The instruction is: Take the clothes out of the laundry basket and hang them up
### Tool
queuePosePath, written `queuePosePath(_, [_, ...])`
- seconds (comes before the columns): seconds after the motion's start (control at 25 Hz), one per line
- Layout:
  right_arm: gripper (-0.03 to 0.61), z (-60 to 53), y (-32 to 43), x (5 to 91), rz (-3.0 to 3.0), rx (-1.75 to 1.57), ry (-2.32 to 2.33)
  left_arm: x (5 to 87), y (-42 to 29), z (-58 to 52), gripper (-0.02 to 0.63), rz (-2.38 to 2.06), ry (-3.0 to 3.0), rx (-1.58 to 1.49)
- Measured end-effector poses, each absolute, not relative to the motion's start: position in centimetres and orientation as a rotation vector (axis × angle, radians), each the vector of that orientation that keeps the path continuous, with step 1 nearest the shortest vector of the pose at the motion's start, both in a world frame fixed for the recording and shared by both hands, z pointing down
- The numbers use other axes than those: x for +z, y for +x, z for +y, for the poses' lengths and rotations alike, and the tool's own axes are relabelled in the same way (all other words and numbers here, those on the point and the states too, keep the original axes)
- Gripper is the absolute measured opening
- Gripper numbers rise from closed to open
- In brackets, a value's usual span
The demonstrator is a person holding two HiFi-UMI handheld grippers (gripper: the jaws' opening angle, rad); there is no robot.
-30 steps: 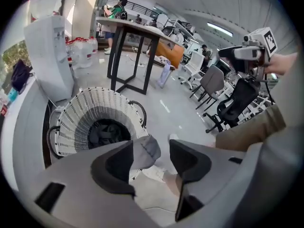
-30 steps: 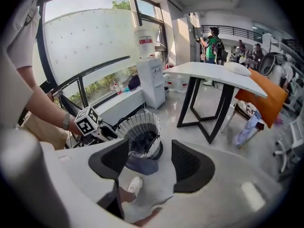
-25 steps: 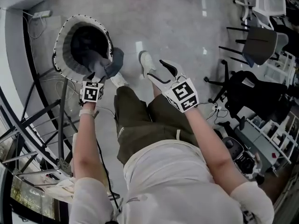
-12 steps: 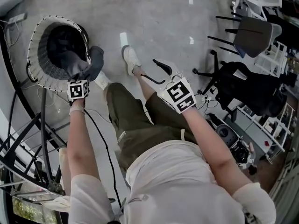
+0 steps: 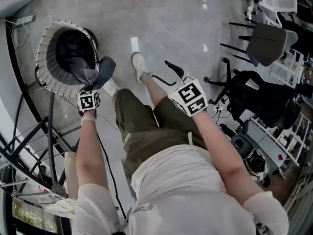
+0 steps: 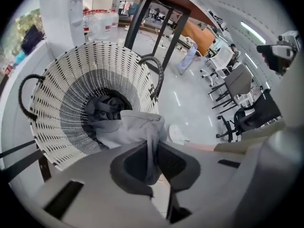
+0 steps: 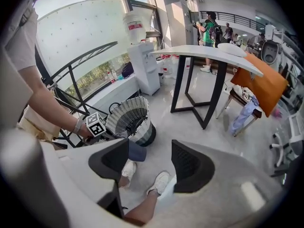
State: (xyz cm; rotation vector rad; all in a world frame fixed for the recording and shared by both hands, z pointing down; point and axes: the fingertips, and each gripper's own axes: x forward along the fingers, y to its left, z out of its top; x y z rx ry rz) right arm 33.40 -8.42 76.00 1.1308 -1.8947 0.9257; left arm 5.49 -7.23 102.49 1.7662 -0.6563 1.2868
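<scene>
Polished grey floor (image 5: 186, 18) underfoot, open office space. Far left: dark metal rack (image 5: 29, 141), its bars running at angles. Just beside it stands the woven laundry basket (image 5: 46, 65), pale weave with a darker band low on the wall. Dark clothes (image 6: 107, 106) lie at the bottom. A grey garment (image 5: 88, 75) rises from that heap and drapes over the near rim.

My left gripper (image 5: 100, 72) points steeply down at that rim. Its jaws have just been closing and now pinch a fold of the grey garment between the pads, with the cloth hanging through the narrow gap.

Right of the basket, my white shoes (image 5: 139, 65) are planted on the floor. Further right, my right gripper (image 5: 164, 71) hangs above my knees, well apart from the basket. Its jaws are spread wide and hold nothing; only floor and a shoe show past them. Far right: black office chairs (image 5: 264, 40) and low shelving (image 5: 274, 141), cluttered.
</scene>
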Motion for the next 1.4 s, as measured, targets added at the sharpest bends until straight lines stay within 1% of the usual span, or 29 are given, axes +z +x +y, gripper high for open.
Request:
queuePosePath(0.24, [0.279,-11.0,33.3,72.8,-1.951,0.879,1.120,98.4,4.7,-7.1,0.021,-0.670,1.763,1.280])
queuePosePath(0.64, [0.279,-13.2,32.8,68.2,-2.064,0.799,1.101,89.9,1.8,-8.3,0.020,-0.886,1.764,1.200])
queuePosePath(1.0, [0.279,-16.0,29.5,67.0,-2.202,0.721,1.045,83.1,-0.7,-11.2,0.020,-1.116,1.818,1.119])
queuePosePath(1.4, [0.279,-16.9,27.0,63.4,-2.333,0.643,0.919,69.5,-3.5,-13.1,0.018,-1.471,1.821,0.873])
